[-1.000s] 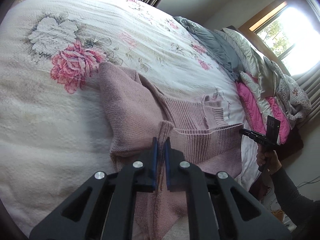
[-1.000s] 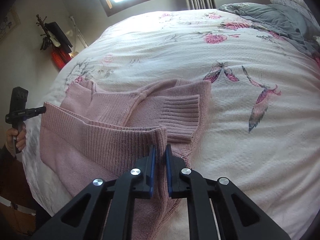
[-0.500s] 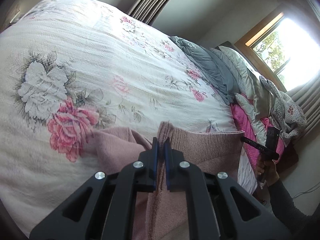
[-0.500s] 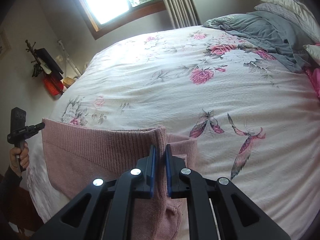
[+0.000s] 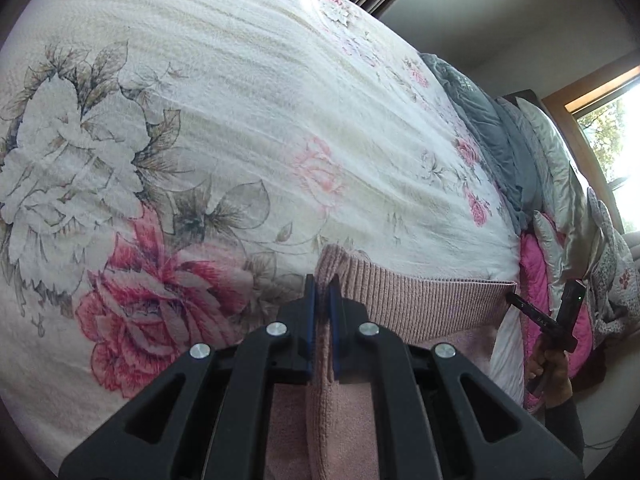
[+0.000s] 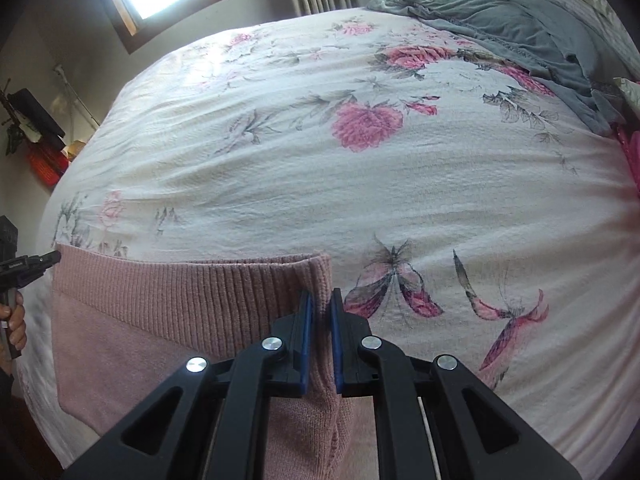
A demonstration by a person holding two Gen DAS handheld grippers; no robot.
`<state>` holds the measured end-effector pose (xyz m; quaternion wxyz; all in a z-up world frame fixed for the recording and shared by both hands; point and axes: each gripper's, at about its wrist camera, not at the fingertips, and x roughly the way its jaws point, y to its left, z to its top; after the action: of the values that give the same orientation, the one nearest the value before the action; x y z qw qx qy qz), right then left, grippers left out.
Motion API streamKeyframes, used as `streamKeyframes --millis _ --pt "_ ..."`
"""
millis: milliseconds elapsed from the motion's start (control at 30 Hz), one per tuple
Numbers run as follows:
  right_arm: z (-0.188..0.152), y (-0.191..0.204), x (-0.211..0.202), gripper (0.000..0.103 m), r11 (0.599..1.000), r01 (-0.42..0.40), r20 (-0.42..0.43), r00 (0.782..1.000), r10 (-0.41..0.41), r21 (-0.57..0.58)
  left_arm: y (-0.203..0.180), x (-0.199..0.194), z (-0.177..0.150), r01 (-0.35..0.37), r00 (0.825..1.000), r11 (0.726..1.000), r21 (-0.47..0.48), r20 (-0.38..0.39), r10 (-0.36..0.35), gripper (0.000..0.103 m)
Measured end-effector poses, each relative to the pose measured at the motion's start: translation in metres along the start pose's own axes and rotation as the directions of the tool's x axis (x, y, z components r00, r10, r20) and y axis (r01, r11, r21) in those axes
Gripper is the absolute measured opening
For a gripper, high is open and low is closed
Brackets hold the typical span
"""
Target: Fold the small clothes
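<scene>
Pinching one corner of the pink knit sweater's ribbed hem in the left tool, fingers pressed together on the fold. Pinching the opposite corner in the right tool, likewise clamped on the knit, with the sweater hanging below both. Stretching the ribbed band level between the two, held up over the near part of the floral bedspread, the rest of the garment hidden beneath the tools.

Judging the step as carrying the hem over for a fold. Doing it well probably meaning: keeping both corners at equal height, holding the band taut but not stretched, moving forward together, lowering squarely so edges meet, and letting go only once the cloth is lying flat. Steering clear of the grey blanket at the far end.
</scene>
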<state>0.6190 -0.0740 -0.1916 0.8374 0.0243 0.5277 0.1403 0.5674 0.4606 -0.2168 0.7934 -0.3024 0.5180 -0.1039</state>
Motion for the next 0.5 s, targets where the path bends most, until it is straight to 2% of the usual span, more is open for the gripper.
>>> streamKeyframes --millis 233,300,333,367,400,467,500 --pt "0.001 -0.009 0.032 0.008 0.999 0.045 -0.035 0.998 -0.044 0.027 0.024 0.030 0.004 -0.023 0.999 0.998 -0.050 -0.036 0.022 0.004" --pt "-0.002 -0.011 0.042 0.009 0.998 0.051 -0.048 0.998 -0.049 0.033 0.033 0.034 0.001 -0.031 0.999 0.997 -0.073 -0.040 0.028 0.006" --pt "-0.004 -0.011 0.048 0.011 0.998 0.054 -0.054 0.997 -0.052 0.032 0.038 0.034 0.000 -0.028 0.999 0.995 -0.095 -0.038 0.024 0.010" --pt "-0.005 -0.012 0.052 0.018 0.998 0.060 -0.055 0.997 -0.058 0.029 0.040 0.031 -0.001 -0.025 0.999 0.993 -0.113 -0.029 0.022 0.014" --pt "-0.007 -0.012 0.052 0.021 0.997 0.066 -0.042 0.997 -0.065 0.028 0.042 0.025 -0.002 -0.025 1.000 0.992 -0.128 -0.009 0.024 0.014" --pt "-0.010 -0.017 0.041 0.024 0.998 0.036 0.002 0.999 -0.036 0.052 0.034 0.004 -0.006 -0.039 0.997 0.993 -0.109 0.056 0.045 0.018" --pt "-0.013 -0.020 0.031 0.024 0.997 0.010 0.032 0.999 -0.013 0.070 0.027 -0.008 -0.010 -0.021 0.996 0.996 -0.085 0.088 0.029 0.018"
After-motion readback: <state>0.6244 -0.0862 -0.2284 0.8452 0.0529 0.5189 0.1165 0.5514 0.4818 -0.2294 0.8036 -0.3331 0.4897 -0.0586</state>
